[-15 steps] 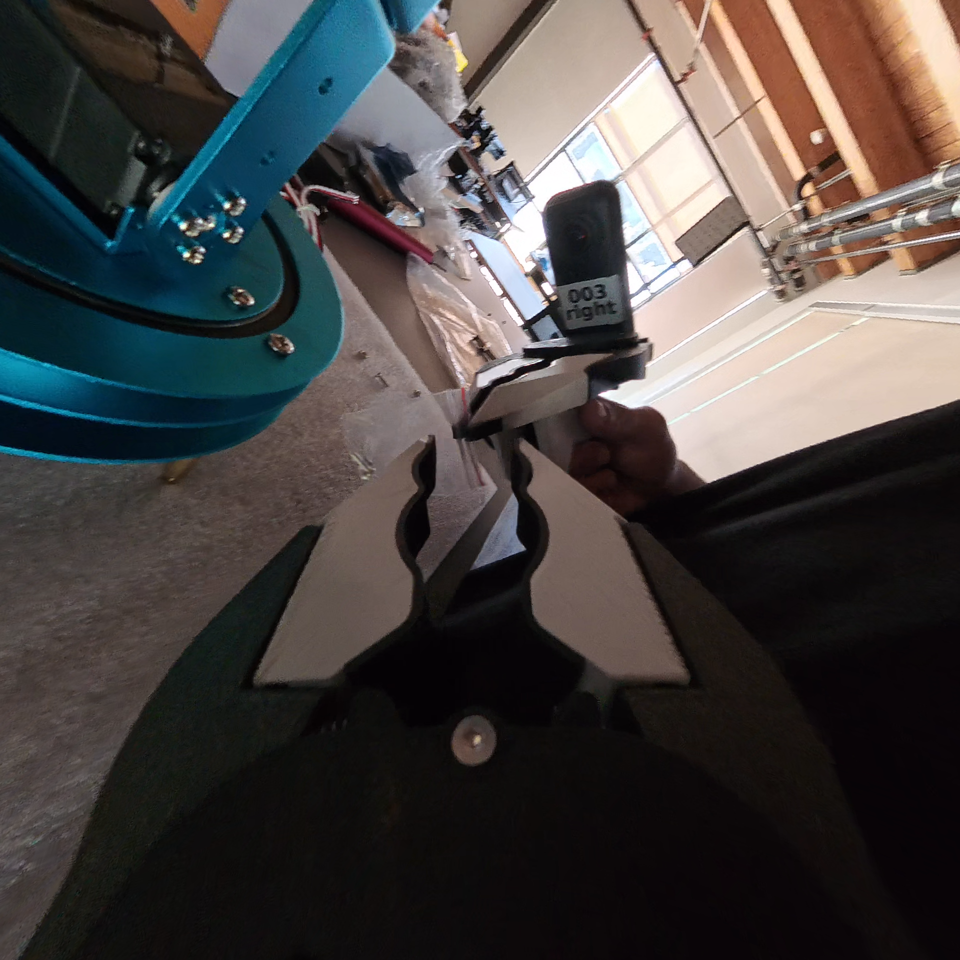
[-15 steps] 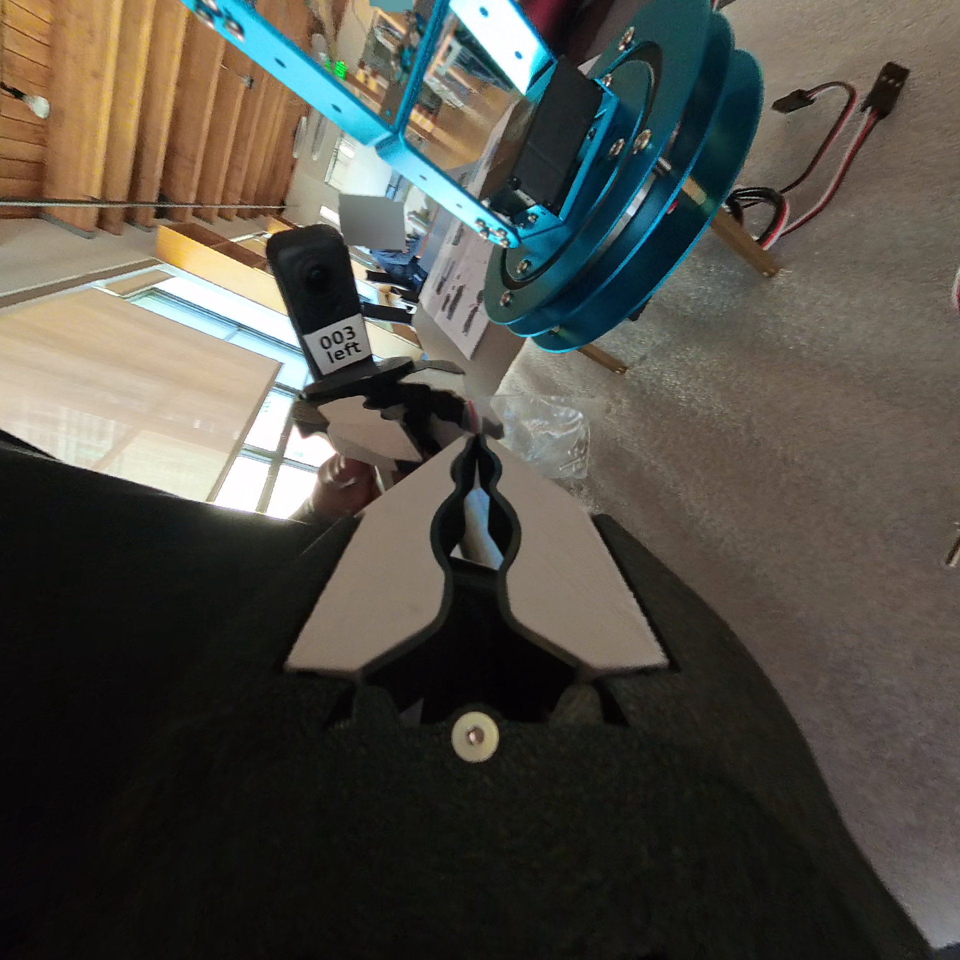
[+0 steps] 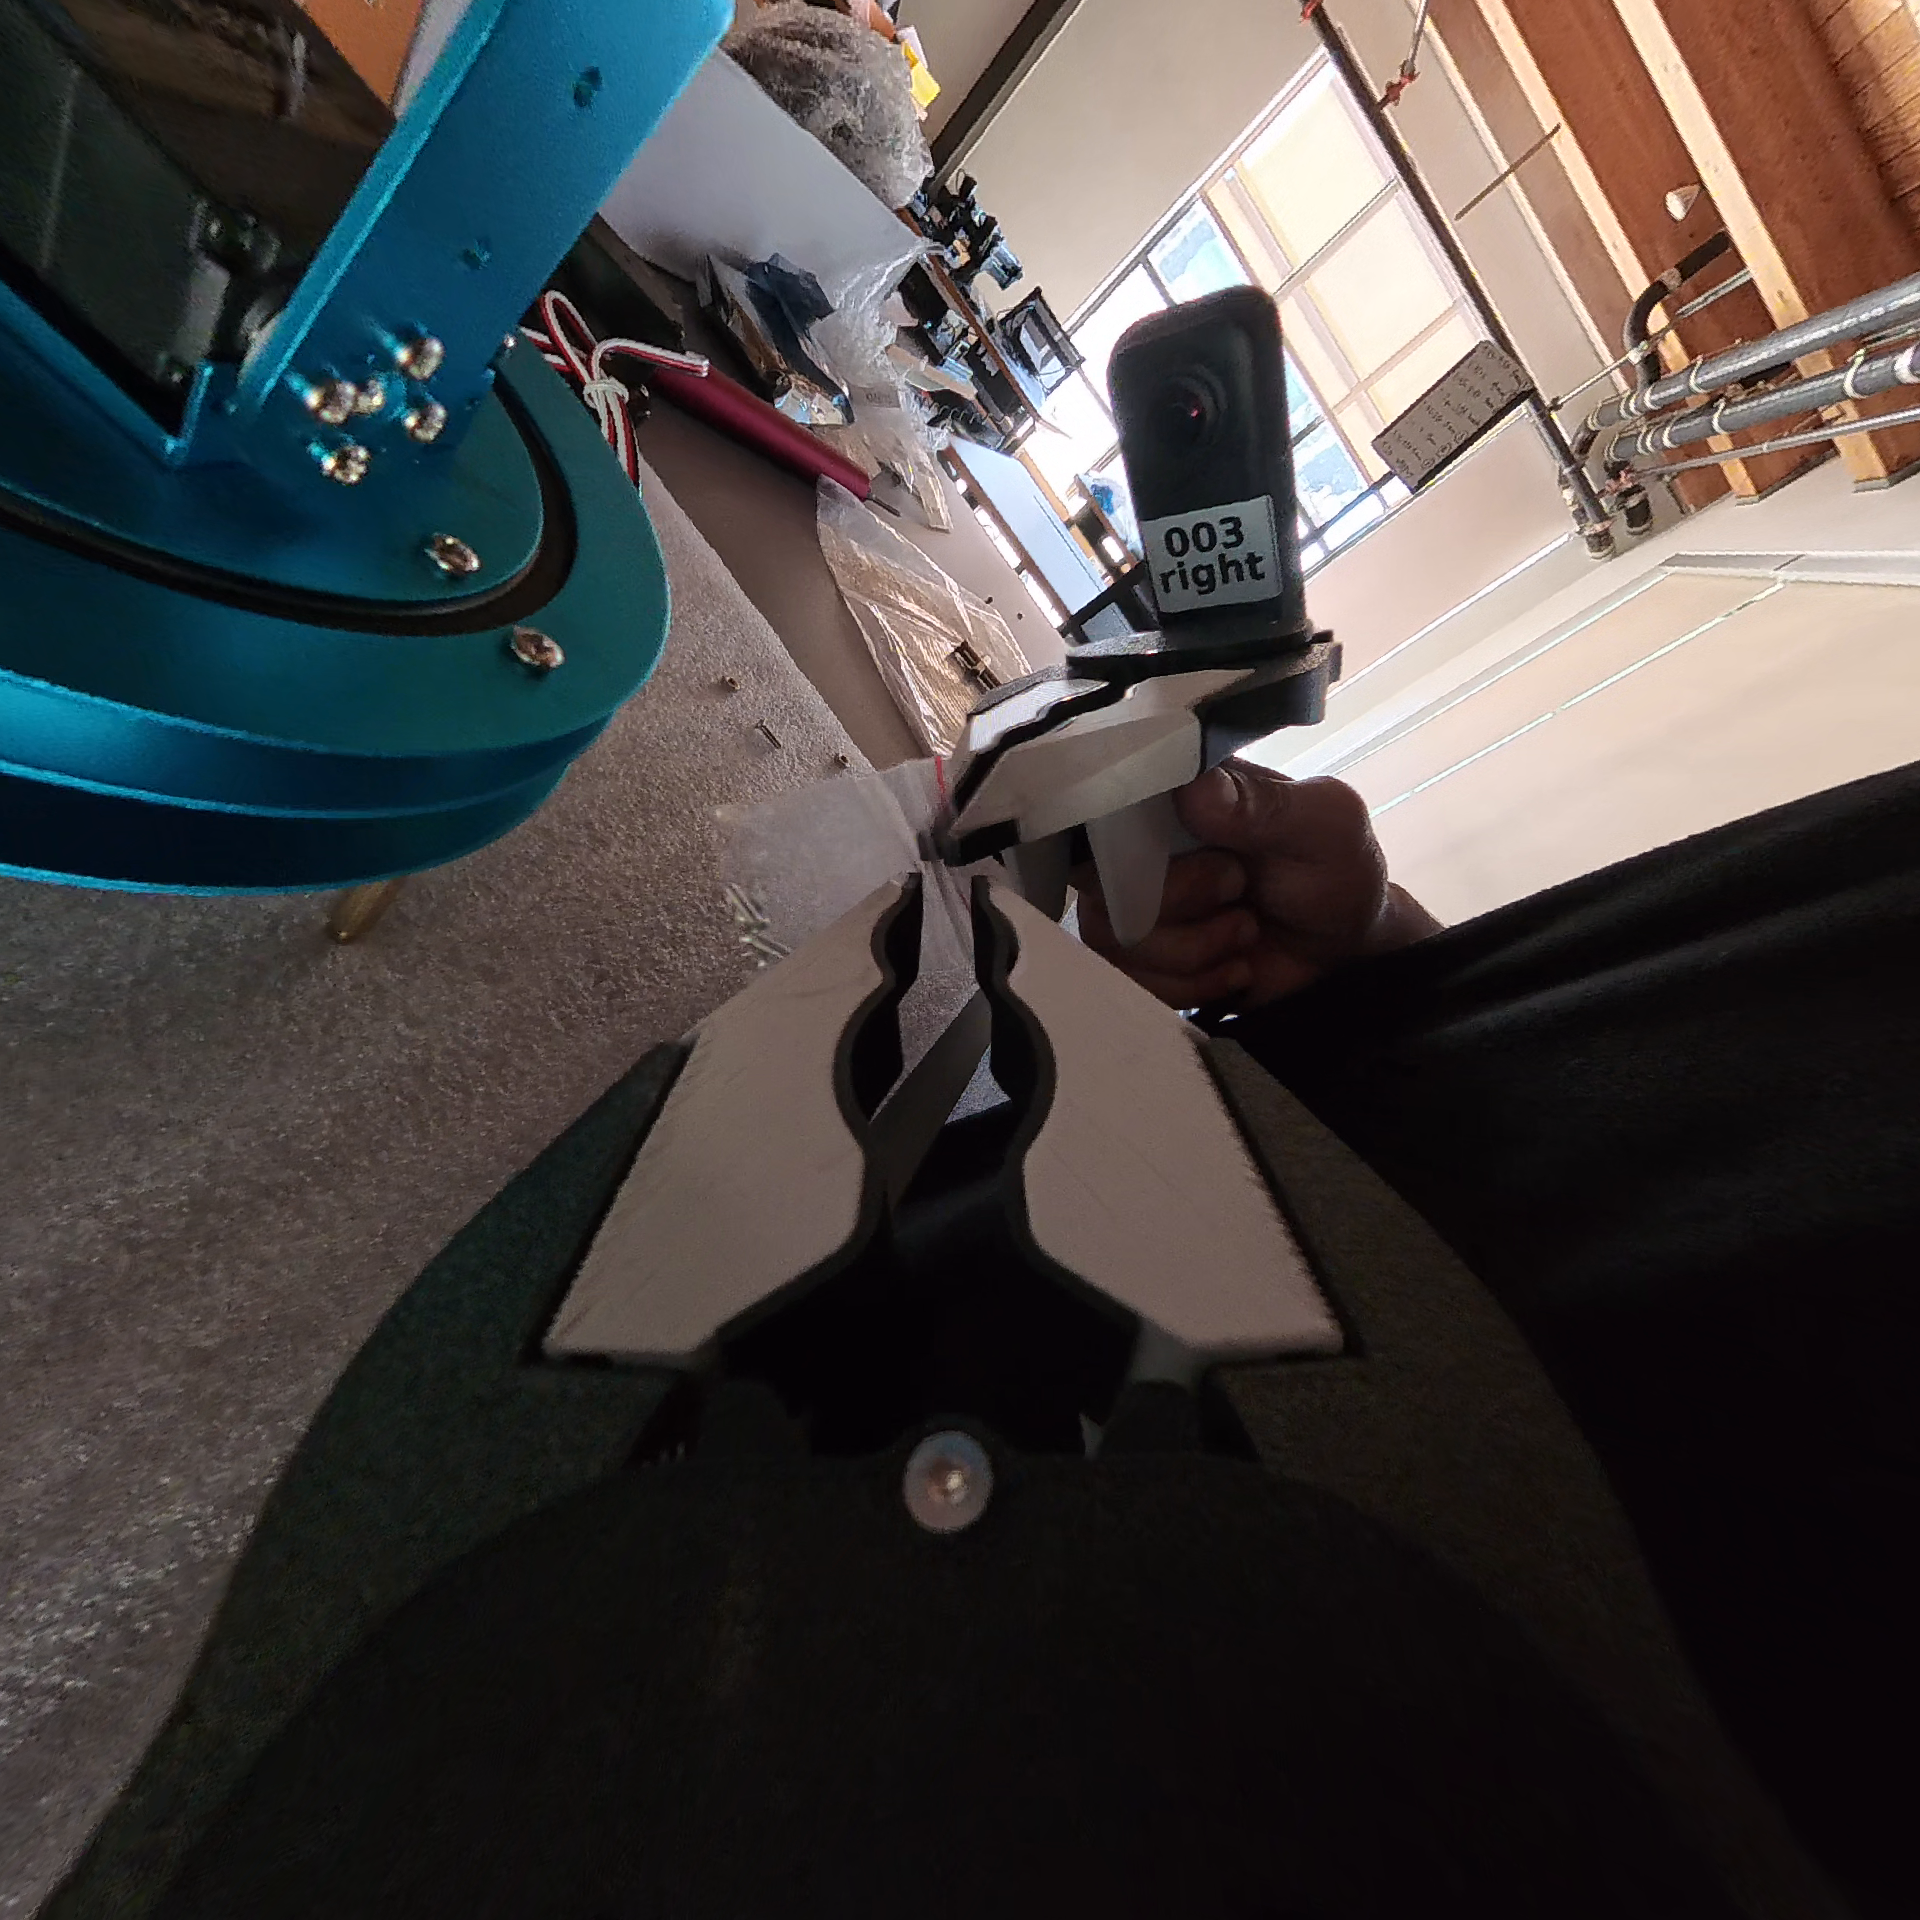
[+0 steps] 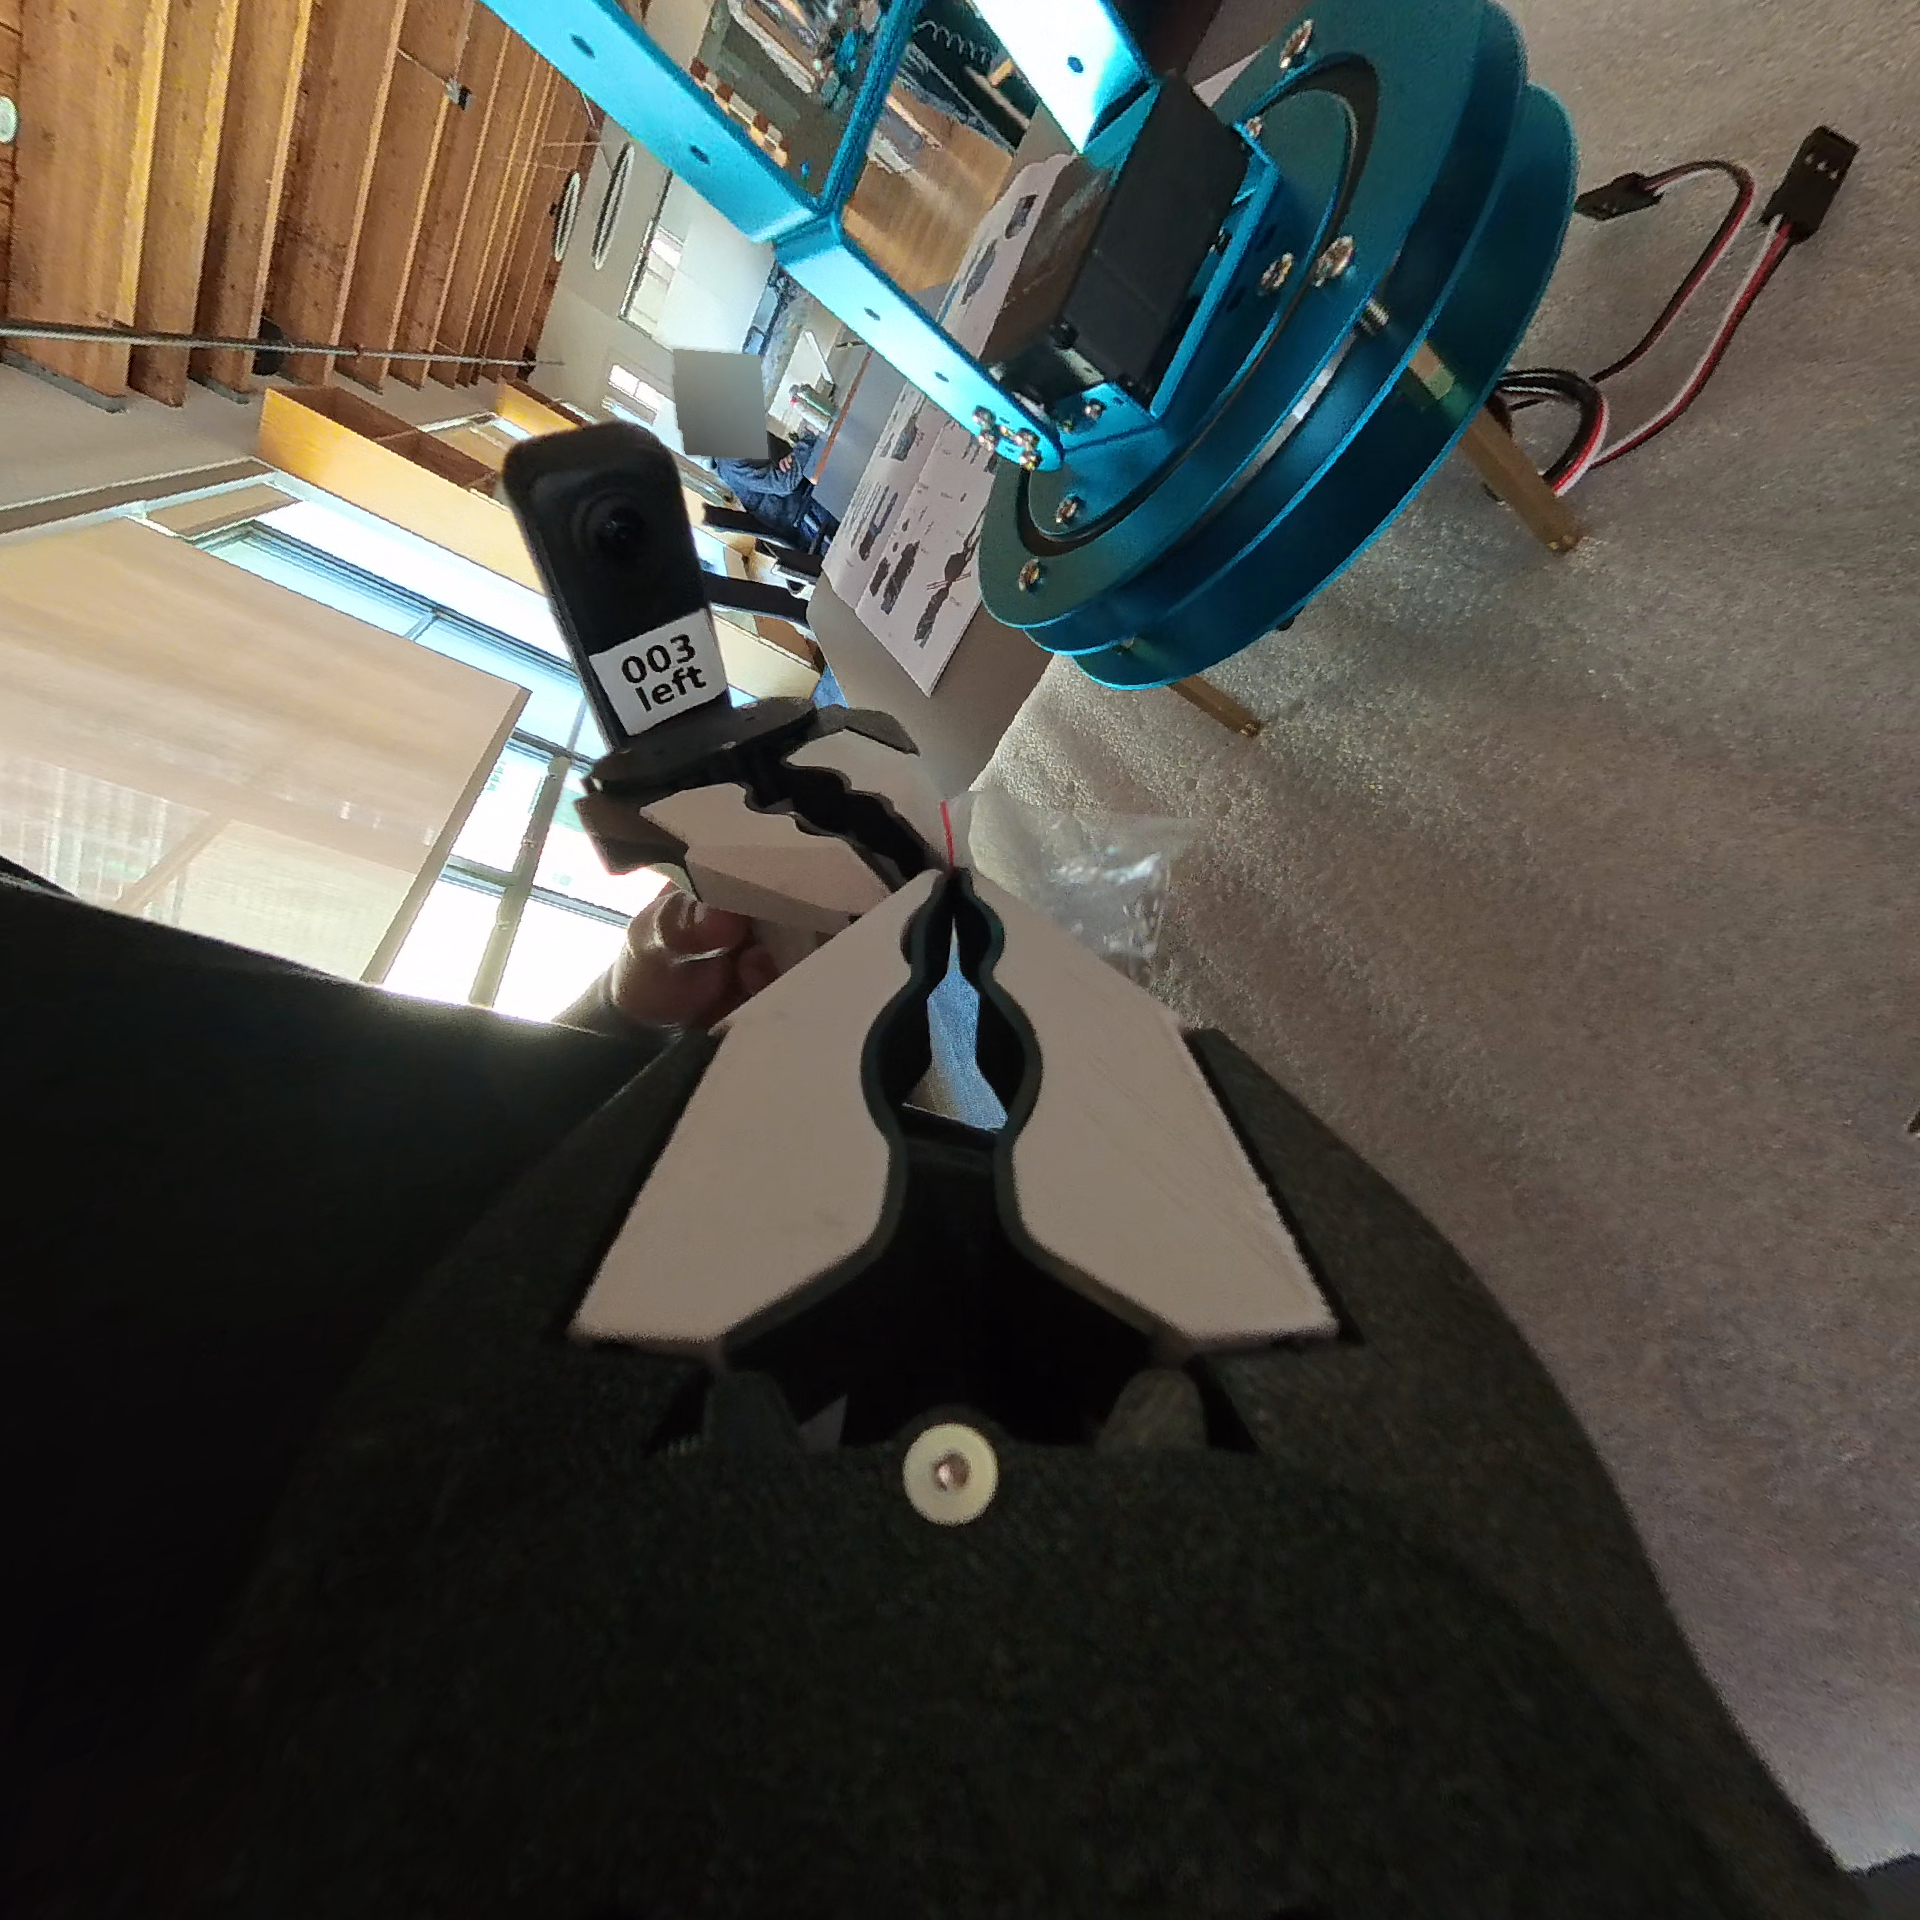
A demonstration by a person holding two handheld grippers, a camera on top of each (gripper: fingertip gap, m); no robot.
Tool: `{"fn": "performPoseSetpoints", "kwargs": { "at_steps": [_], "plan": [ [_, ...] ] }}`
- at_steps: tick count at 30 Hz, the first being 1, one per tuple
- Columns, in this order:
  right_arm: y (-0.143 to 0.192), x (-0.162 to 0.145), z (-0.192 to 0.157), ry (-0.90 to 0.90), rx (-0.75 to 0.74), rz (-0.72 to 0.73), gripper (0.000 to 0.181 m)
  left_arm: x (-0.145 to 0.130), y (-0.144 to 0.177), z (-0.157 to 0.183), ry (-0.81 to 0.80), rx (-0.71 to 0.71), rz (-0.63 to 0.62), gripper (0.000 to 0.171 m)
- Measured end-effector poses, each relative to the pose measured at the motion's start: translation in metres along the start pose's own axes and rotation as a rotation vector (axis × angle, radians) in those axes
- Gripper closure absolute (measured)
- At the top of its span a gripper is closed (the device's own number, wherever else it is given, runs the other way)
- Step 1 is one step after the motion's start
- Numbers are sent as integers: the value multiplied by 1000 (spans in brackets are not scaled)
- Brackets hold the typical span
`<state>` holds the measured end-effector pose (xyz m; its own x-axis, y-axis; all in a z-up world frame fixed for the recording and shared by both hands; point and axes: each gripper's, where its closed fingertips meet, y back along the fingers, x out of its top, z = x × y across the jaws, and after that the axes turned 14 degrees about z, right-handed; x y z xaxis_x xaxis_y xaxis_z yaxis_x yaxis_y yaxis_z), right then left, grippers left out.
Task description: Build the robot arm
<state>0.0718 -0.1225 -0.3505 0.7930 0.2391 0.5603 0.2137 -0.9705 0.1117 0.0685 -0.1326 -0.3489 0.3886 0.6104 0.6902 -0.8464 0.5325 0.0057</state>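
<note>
Two grippers pinch one small clear plastic bag (image 3: pixel 831 831) of screws.
Left gripper (image 3: pixel 948 902) and right gripper (image 4: pixel 951 891) clamp its top edge above the grey tabletop (image 4: pixel 1455 935); a hard pull might tear it, scattering screws.

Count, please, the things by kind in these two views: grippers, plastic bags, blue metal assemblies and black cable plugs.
2 grippers: left gripper and right gripper, each pinching the bag
1 clear plastic bag
1 blue metal assembly
2 black cable plugs, lying on the grey surface in the right wrist view
Total: 6
</note>
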Motion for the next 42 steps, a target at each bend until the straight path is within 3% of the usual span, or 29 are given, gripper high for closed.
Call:
{"fn": "performPoseSetpoints", "kwargs": {
  "at_steps": [9,14,17,22,28,30,34,42],
  "plan": [
    [1,-3,-2,-1,9,-20,181,1,3,0,8,2,17,171],
    [1,-4,-3,8,1,-33,181,0,1,-4,-65,49,-6,171],
    [0,-4,-3,14,-12,-33,181,3,0,-9,-152,117,-18,171],
    [4,-2,18,49,-172,-4,181,10,9,-30,-269,282,-37,171],
    [4,1,13,-49,-122,47,181,-6,-3,-2,-104,82,-94,168],
    [4,2,12,-54,-115,51,181,-7,-5,-1,-70,66,-80,159],
    [4,2,12,-29,-121,38,181,-1,-6,-3,-24,66,-38,160],
    [2,1,7,-17,-106,18,181,-2,-8,-5,-101,93,-54,168]
  ]
}}
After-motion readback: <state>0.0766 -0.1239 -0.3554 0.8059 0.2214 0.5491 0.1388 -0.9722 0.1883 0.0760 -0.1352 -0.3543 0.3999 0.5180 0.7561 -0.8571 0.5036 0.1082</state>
